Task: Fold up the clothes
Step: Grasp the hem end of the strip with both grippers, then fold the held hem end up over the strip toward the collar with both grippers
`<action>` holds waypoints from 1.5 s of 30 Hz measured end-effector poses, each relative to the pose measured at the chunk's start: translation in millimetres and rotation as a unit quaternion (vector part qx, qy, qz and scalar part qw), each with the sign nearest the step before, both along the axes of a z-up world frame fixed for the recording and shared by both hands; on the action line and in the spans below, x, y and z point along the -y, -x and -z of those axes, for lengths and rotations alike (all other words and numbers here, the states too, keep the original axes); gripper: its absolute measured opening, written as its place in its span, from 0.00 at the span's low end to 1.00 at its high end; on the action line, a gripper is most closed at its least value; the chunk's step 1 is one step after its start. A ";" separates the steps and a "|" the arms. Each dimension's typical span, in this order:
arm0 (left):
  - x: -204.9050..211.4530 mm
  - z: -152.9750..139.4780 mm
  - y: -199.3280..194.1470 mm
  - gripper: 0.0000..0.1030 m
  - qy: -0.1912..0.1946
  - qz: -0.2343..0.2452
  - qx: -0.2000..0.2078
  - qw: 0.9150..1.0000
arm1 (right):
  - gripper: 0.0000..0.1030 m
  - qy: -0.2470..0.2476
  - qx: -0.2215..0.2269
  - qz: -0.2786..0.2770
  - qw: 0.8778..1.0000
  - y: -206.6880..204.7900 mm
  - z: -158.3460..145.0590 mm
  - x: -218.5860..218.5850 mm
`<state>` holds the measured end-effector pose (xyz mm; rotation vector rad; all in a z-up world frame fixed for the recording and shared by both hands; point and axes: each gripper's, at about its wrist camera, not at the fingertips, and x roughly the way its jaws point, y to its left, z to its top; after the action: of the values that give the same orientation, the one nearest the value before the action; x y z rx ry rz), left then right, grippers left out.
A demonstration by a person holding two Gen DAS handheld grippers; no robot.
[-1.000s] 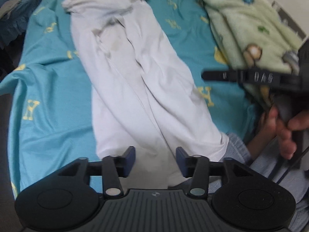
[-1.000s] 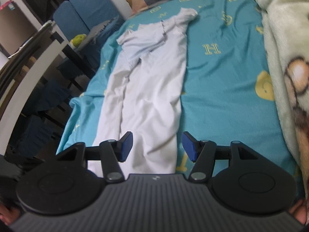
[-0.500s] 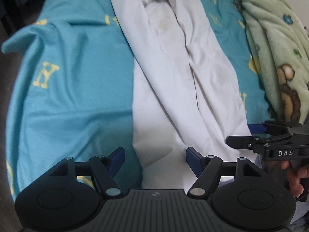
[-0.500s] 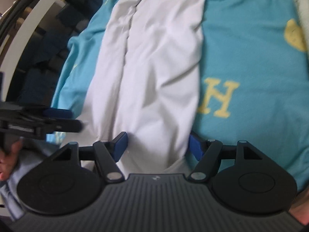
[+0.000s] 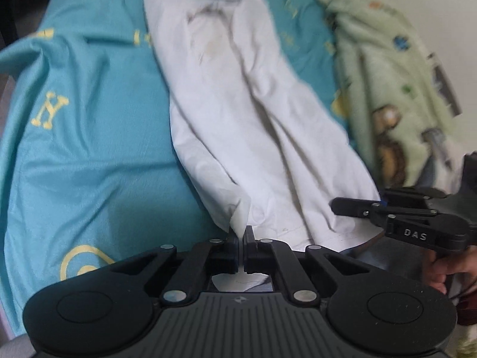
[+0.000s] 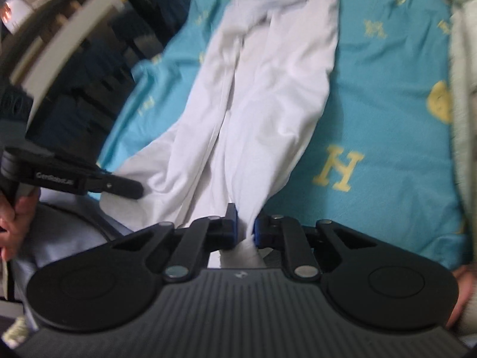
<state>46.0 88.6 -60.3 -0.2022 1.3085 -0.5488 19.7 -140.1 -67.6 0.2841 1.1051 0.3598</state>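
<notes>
A white garment [image 5: 238, 113] lies lengthwise on a turquoise bedsheet [image 5: 89, 137], folded in a long strip with its collar end far away. My left gripper [image 5: 241, 232] is shut on the near left corner of its hem and lifts it a little. My right gripper [image 6: 245, 226] is shut on the near right corner of the same garment [image 6: 268, 89]. Each gripper shows from the side in the other's view: the right one [image 5: 396, 211] and the left one [image 6: 89, 179].
A pale green fleece blanket [image 5: 387, 68] with bear prints lies along the right side of the bed. Dark chairs and a white table edge [image 6: 59, 35] stand left of the bed. The sheet [image 6: 387, 104] carries yellow letter prints.
Both grippers went from open above the near hem to shut on it. The hem corners are now pinched and slightly raised, and the cameras sit lower and closer.
</notes>
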 end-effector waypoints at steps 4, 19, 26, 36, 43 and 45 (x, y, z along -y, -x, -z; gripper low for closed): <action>-15.4 -52.0 27.1 0.03 0.042 -0.029 0.054 0.997 | 0.12 -0.027 0.052 0.037 0.998 16.4 -44.4 33.9; -11.7 -88.2 196.8 0.03 0.103 -0.019 0.163 0.981 | 0.12 -0.069 0.094 0.022 0.993 155.9 -71.4 60.2; 11.4 -122.9 149.1 0.03 0.064 -0.036 0.266 0.961 | 0.12 -0.049 0.164 0.052 0.984 106.7 -104.7 57.8; 43.8 -100.0 8.9 0.03 0.028 -0.113 0.314 0.942 | 0.12 -0.052 0.178 0.132 0.974 -38.6 -69.8 70.2; 43.7 -36.8 -83.6 0.04 0.002 -0.154 0.290 0.944 | 0.12 -0.032 0.166 0.147 0.975 -126.2 -15.2 67.7; 39.2 -16.7 -103.0 0.04 -0.002 -0.169 0.281 0.945 | 0.12 -0.030 0.162 0.144 0.976 -145.9 2.1 66.3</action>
<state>149.0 49.3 -43.7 -0.2399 0.6962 -0.2764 165.5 -206.5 -69.6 0.4186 0.7211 0.1724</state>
